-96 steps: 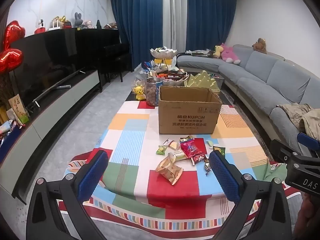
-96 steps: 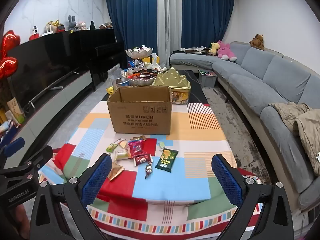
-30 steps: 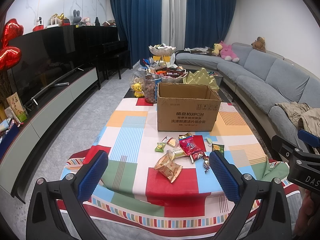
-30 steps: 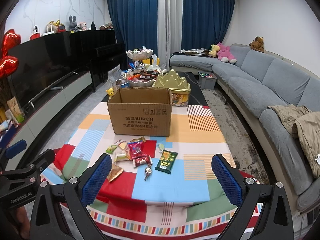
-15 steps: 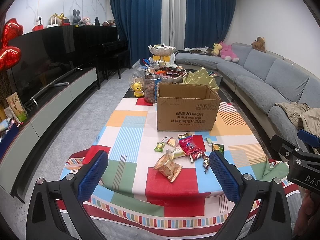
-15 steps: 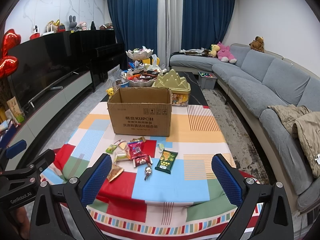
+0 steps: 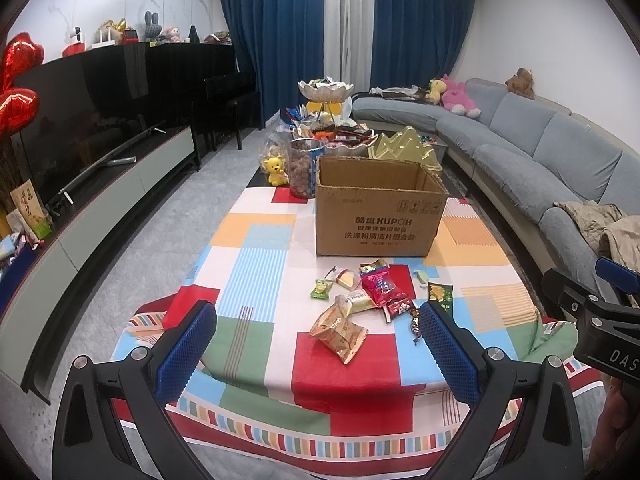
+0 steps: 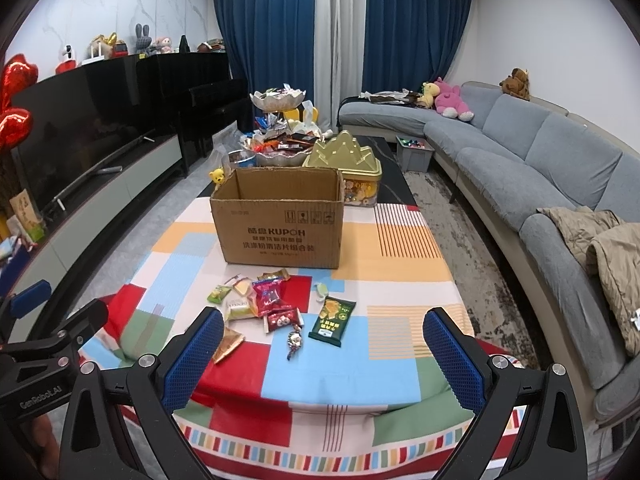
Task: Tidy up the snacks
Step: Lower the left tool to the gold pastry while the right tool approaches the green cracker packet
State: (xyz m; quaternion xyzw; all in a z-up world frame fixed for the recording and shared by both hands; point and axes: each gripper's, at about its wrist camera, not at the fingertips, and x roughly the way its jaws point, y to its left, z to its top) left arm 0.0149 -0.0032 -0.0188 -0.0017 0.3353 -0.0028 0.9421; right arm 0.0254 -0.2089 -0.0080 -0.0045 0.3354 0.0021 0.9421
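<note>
— Where are the snacks?

— Crinkly foil packets [image 7: 362, 304] lie scattered on the desk [image 7: 256, 264], on its patchwork cloth, just in front of my open-topped corrugated cardboard box [image 7: 378, 210]. A flat dark-green pouch [image 8: 333, 321] sits at the right of the pile.

— And your grippers?

— My left gripper [image 7: 318, 354] and right gripper [image 8: 324, 366] are both spread wide and empty, their dimpled blue pads [image 8: 454, 362] short of the packets.

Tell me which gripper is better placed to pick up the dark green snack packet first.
Right, probably. Both grippers are open and short of the table. The dark green packet lies at the pile's right edge, nearly centred ahead of the right gripper, while the left gripper's own right finger partly hides it.
</note>
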